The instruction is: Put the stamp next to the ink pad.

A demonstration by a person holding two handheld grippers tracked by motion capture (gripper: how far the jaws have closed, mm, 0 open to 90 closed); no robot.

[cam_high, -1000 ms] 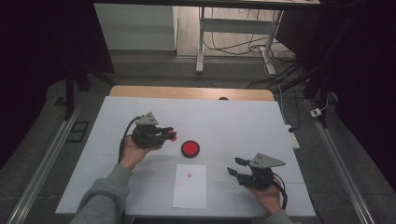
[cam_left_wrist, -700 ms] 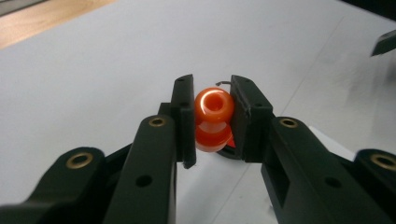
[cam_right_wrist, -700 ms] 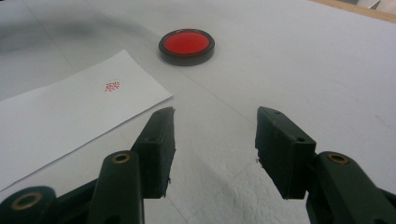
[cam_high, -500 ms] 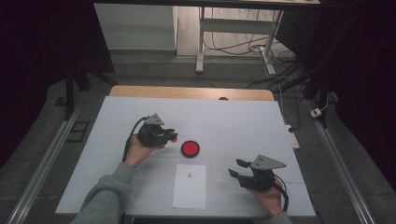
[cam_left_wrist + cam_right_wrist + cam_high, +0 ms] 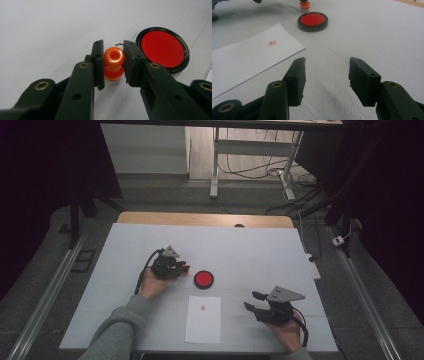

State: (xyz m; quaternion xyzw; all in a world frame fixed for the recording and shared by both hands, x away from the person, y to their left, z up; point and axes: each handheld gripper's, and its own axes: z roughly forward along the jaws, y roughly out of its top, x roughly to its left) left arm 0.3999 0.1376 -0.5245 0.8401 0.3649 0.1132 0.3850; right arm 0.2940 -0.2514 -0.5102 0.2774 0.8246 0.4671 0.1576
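My left gripper (image 5: 183, 268) (image 5: 113, 48) is shut on a small orange stamp (image 5: 114, 63) (image 5: 185, 268), its jaws pressing the round knob from both sides. Just right of it lies a round red ink pad (image 5: 204, 279) (image 5: 163, 48) (image 5: 313, 21) in a black rim. A white sheet of paper (image 5: 203, 318) (image 5: 249, 55) with a small red stamp mark (image 5: 203, 308) (image 5: 272, 43) lies nearer to me. My right gripper (image 5: 252, 301) (image 5: 327, 80) rests open at the paper's right, with nothing between its jaws. The orange stamp (image 5: 305, 5) also shows beyond the pad.
The white table cover (image 5: 260, 250) has bare room at the back and right. A wooden edge (image 5: 205, 219) runs along the far side. A power strip (image 5: 311, 265) sits by the right edge. Beyond are a desk frame (image 5: 215, 165) and floor cables.
My left gripper has moved a little to the right with the orange stamp, closer to the red ink pad. The right gripper has stayed put.
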